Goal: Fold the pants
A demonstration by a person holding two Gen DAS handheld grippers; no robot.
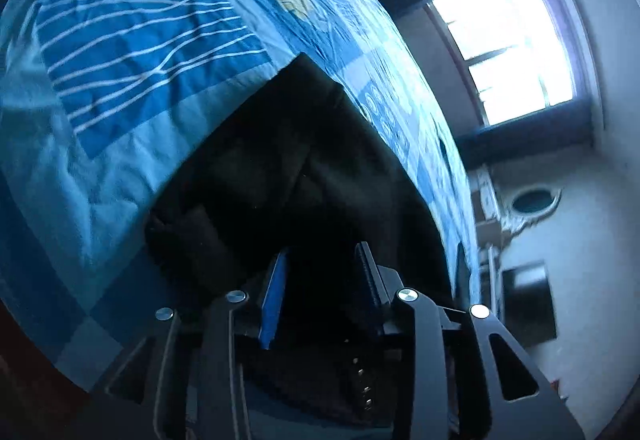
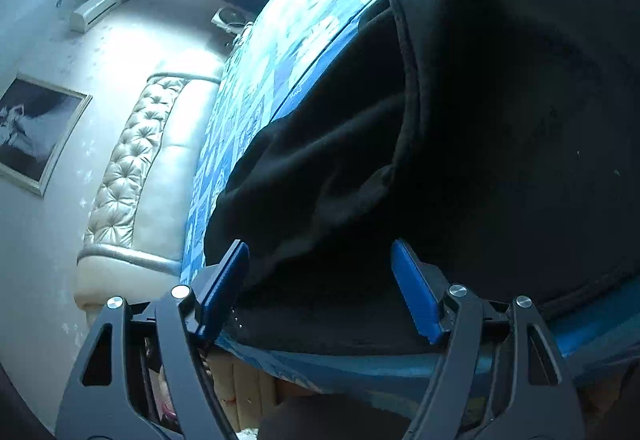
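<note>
We held both tongs released over the black pants (image 2: 500,160): right gripper (image 2: 320,288) wide, left gripper (image 1: 320,280) narrower, fabric lying loose between them for settling the fold.

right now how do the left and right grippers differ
The right gripper stands with its jaws wide apart; the left gripper shows a narrower gap.
Both blue pads of the right gripper show clearly; on the left gripper one pad looks blue, the other dark.
Shared: both are open, pressing on nothing, and pointing at the black pants on the blue bedspread.
</note>
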